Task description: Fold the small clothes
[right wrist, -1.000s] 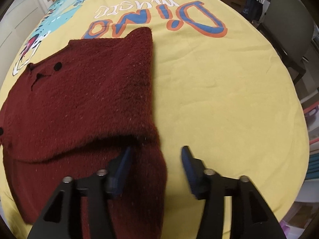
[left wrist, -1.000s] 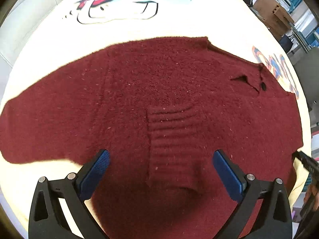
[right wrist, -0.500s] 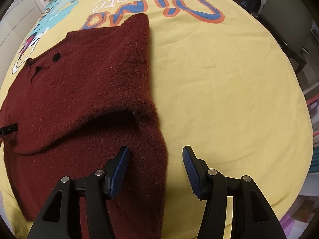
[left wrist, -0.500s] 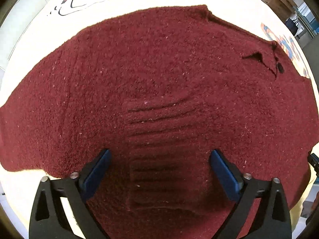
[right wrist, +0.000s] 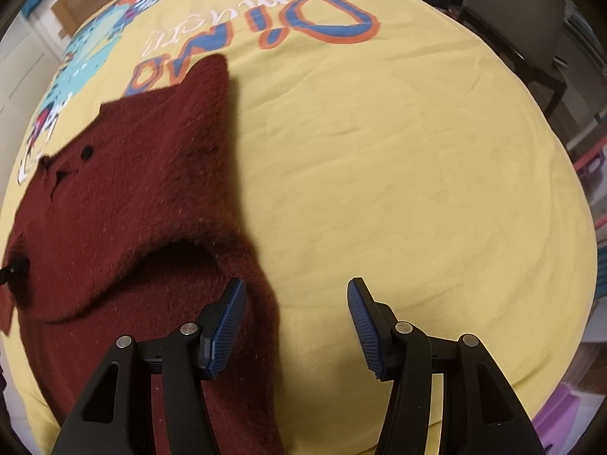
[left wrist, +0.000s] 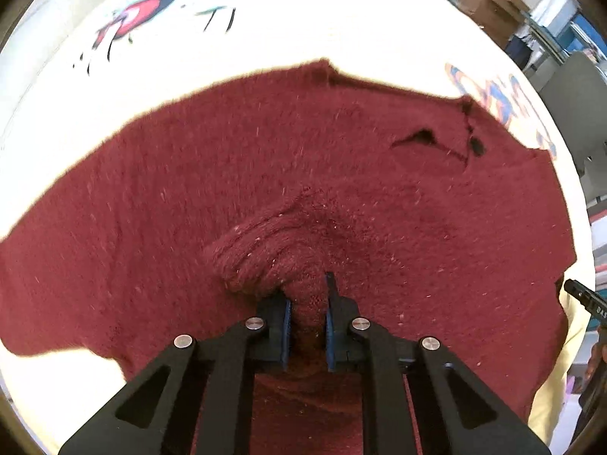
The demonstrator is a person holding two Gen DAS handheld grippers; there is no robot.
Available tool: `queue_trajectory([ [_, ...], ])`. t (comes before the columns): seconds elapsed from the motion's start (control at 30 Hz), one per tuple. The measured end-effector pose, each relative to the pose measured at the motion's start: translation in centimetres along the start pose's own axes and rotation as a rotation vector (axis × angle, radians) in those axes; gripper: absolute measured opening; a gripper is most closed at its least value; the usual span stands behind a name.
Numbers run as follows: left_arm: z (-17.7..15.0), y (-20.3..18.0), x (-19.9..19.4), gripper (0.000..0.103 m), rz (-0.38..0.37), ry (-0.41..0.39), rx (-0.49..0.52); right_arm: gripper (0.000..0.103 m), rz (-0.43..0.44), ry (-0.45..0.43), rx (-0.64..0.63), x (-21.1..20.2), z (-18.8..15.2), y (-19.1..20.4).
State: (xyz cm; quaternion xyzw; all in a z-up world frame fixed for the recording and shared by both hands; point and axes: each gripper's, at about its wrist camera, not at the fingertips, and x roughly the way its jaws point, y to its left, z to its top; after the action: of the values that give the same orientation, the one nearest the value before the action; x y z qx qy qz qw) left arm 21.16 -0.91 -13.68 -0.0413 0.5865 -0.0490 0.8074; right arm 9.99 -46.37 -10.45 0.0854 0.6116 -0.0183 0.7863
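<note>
Dark red knit sweater (left wrist: 265,174) spread flat on yellow printed bedsheet (right wrist: 417,174), filling most of left wrist view from 9 to 3 o'clock. Left gripper (left wrist: 307,303) at 6 o'clock, jaws just closed, now clamped together on a bunched ribbed fold of the sweater, knit pinched up into a ridge between the blue pads (left wrist: 285,326). Fabric wrinkled and drawn toward the pinch from 10 o'clock. Neck slit and dark button (left wrist: 477,147) at 2 o'clock. Cartoon print (left wrist: 129,26) on sheet at 11 o'clock, blurred. Cardboard box (left wrist: 485,0) and clutter past sheet edge at 1 o'clock. Tip of other gripper poking in at 3 o'clock edge.

Right wrist view: right gripper (right wrist: 296,299) at 6 o'clock, jaws apart, about half spread, nothing pinched. Left pad (right wrist: 227,322) over sweater's edge, right pad over bare sheet; contact with the knit unclear. Sweater at 9 o'clock side, lower edge lifted into a dark hollow fold near 8 o'clock. Orange-blue lettering (right wrist: 311,19) at 12 o'clock. Chair (right wrist: 531,38) at 1 to 2 o'clock.
</note>
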Motion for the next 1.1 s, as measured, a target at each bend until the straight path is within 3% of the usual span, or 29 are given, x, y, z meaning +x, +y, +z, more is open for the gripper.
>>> queue_trajectory([
  [0.13,0.8,1.4,-3.2,0.011,-0.026,-0.091,-0.006,0.057,-0.015,-0.016,-0.005,-0.4,0.8,0.3],
  [0.27,1.6,1.9,-5.0,0.011,0.019,-0.154,-0.004,0.057,0.015,-0.040,0.025,-0.9,2.0,0.2],
  [0.33,1.4,2.7,-4.8,0.011,0.030,-0.143,-0.016,0.059,0.053,-0.037,0.044,-1.0,2.9,0.4],
  [0.4,1.8,3.1,-3.3,0.011,0.033,-0.111,-0.027,0.076,0.092,-0.051,0.028,-1.3,4.0,1.2],
  [0.43,1.8,3.5,-2.8,0.011,0.043,-0.097,-0.024,0.078,0.098,-0.048,0.013,-1.3,4.5,1.7],
  [0.6,1.1,4.1,-1.0,0.011,0.050,-0.066,-0.027,0.078,0.094,-0.007,-0.018,0.6,7.6,3.9],
  [0.87,0.0,5.6,-1.9,0.012,0.065,-0.050,-0.010,0.077,0.156,0.074,-0.018,5.0,9.7,6.7],
  [0.93,-0.1,5.4,-1.8,0.012,0.069,-0.051,0.000,0.052,0.157,0.079,-0.033,5.7,9.3,7.2],
  [0.97,-0.2,5.4,-1.8,0.012,0.071,-0.051,0.006,0.028,0.161,0.066,-0.049,5.7,9.1,7.4],
  [1.1,-0.5,5.1,-2.2,0.012,0.072,-0.056,0.028,0.018,0.062,-0.026,-0.070,3.5,8.7,7.4],
])
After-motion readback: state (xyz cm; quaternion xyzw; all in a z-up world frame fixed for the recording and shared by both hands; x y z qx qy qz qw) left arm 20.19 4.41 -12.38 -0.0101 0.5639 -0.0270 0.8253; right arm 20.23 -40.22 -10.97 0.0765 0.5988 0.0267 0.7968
